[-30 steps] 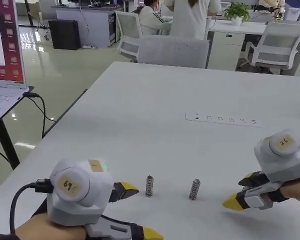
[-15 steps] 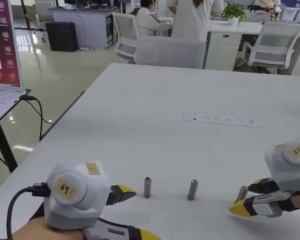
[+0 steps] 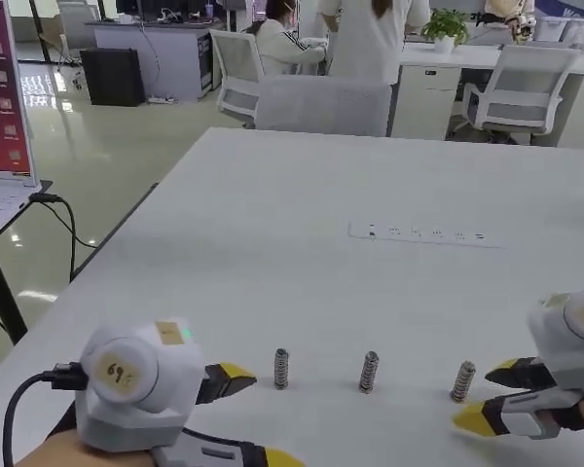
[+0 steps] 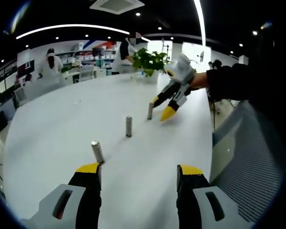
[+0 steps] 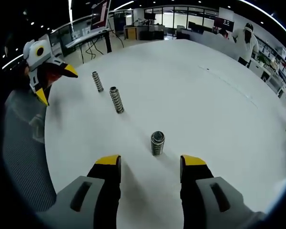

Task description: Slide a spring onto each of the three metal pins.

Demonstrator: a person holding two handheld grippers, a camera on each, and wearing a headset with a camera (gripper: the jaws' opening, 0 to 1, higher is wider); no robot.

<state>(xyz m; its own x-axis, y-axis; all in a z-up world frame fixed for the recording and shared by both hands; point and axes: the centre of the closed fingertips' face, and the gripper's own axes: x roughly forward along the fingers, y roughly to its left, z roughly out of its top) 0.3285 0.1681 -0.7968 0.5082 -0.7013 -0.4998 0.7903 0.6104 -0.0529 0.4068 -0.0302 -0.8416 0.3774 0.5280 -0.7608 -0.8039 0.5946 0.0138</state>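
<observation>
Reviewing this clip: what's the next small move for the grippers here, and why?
Probably just draw the right gripper back from the right spring. The left spring, middle spring and right spring all stand upright in a row on the table. Both it and the left gripper are open, holding nothing, so the loading looks finished.

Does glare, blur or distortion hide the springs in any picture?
Head view: soft even light, three coiled metal springs sharp, glare on the glossy floor. Left gripper view: fisheye curves the white table's edge. Right gripper view: same bending, nearest spring sharp.
</observation>
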